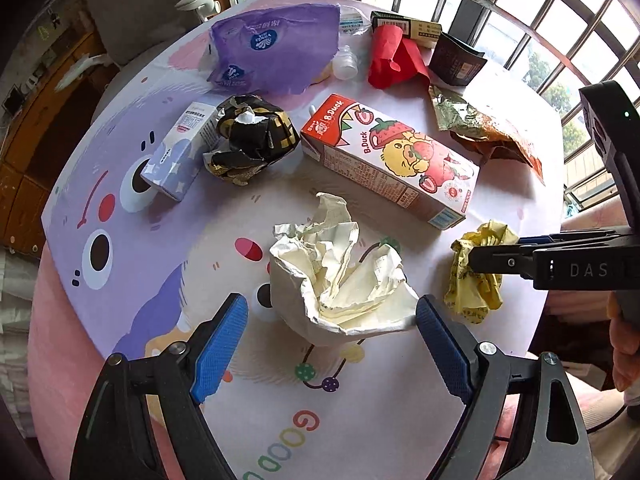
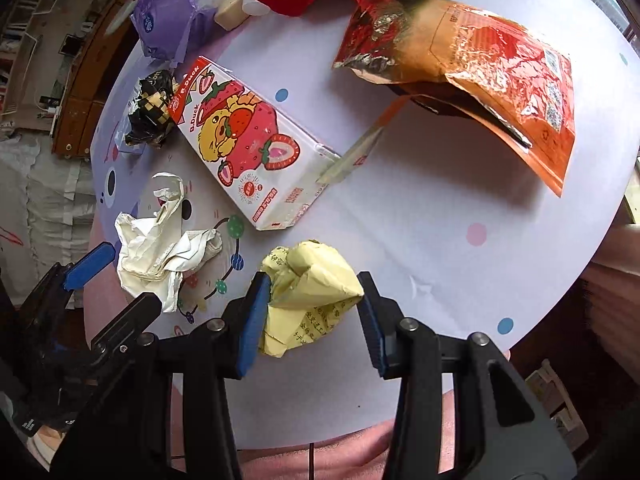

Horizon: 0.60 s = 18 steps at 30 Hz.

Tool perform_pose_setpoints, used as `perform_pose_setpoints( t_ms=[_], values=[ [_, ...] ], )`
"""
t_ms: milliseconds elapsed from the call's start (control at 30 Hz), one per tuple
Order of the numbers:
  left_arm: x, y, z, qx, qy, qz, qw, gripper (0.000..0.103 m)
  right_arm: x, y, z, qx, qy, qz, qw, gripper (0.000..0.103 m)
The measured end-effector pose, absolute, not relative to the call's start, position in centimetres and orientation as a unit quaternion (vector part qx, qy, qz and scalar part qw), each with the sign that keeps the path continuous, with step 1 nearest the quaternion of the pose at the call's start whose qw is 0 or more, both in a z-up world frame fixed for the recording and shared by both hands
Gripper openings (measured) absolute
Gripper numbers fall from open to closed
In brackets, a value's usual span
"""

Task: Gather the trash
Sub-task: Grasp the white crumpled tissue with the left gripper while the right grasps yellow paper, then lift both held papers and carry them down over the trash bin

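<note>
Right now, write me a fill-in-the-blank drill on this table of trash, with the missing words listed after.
1. The left gripper is open around the crumpled ____ paper.
2. The right gripper straddles a crumpled ____ wrapper.
3. The B.Duck carton lies on its side and shows a duck with ____.
4. The purple bag lies on the ____ side of the table.

Missing words: white; yellow; strawberries; far

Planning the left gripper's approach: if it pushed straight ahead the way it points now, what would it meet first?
The left gripper would likely meet the crumpled white paper first, already between its open fingers; the strawberry carton lies beyond it.
</note>
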State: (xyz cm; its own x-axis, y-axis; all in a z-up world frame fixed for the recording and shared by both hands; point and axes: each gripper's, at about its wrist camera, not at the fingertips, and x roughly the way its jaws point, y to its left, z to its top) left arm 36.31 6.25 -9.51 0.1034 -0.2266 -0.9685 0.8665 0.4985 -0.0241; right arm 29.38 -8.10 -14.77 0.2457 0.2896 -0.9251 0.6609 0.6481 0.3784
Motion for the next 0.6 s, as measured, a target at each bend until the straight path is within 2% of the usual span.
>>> perform_pose_setpoints(
  t_ms=[233,267,333,600],
  values=[
    [36.2,4.0,-12.6,0.348,0.549,-0.404,0.643,0.087,28.6,-8.9,-14.5,0.4,0.602,-0.15,0.675,0.04],
    [36.1,3.8,-13.0,0.352,0.551,-0.402,0.641,0.085,28.5,-9.1,-14.5,0.401,0.603,-0.151,0.673,0.04],
    [36.0,3.6,-14.0,0.36,0.561,-0.394,0.633,0.069,28.2,-9.4,-14.3,0.402,0.603,-0.154,0.672,0.04],
    [35.7,5.0,-14.2,0.294,0.589,-0.364,0.659,0.056,26.5,-11.8,-12.7,0.395,0.606,-0.147,0.675,0.04]
  ],
)
